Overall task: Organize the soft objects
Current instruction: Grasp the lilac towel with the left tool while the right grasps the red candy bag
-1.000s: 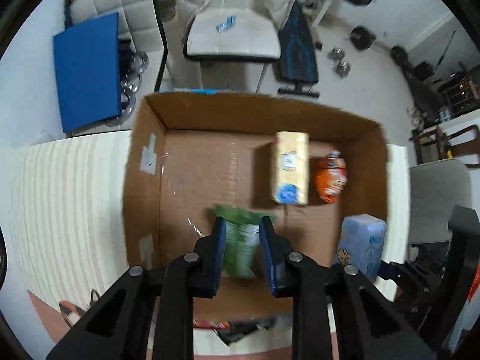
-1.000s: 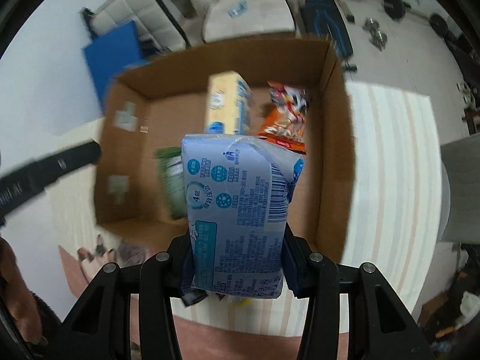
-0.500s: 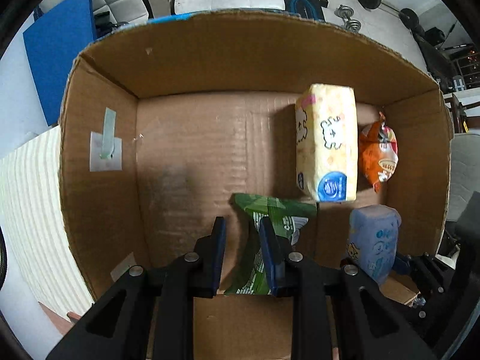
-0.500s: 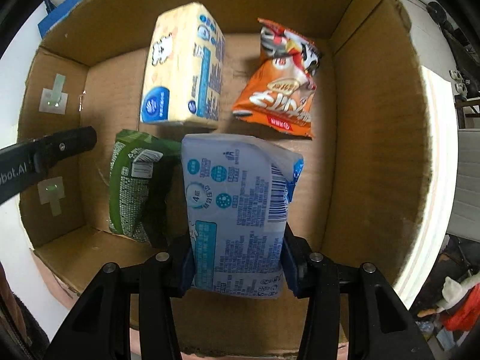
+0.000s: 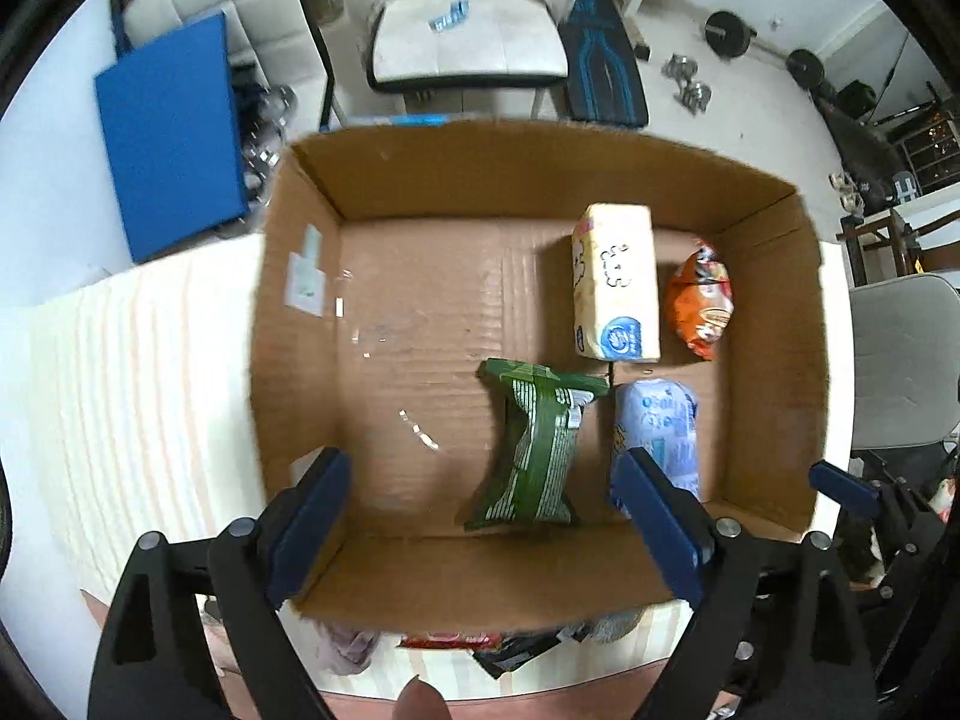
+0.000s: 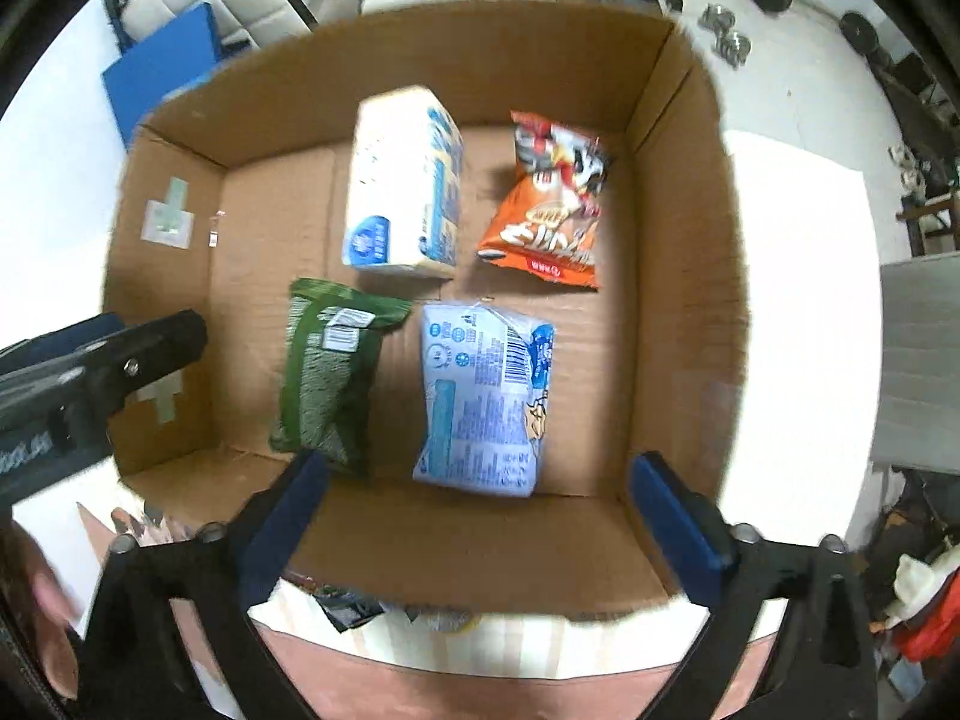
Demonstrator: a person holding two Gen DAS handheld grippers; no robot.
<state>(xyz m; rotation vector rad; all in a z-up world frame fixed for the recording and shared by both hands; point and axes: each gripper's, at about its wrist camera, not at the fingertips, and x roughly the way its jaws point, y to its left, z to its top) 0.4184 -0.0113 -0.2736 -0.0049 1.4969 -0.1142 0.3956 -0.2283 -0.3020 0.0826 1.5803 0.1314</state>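
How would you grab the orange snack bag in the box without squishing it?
Come straight down on the orange snack bag and pinch its flat sealed top edge, farthest from the gripper. It lies flat, puffy in the middle, with bare cardboard box floor on its right for a finger.

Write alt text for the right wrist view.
Four soft packs lie in an open cardboard box: a yellow pack, an orange snack bag, a green pouch and a blue pack. The right gripper hangs above, jaws opening, nothing between them.
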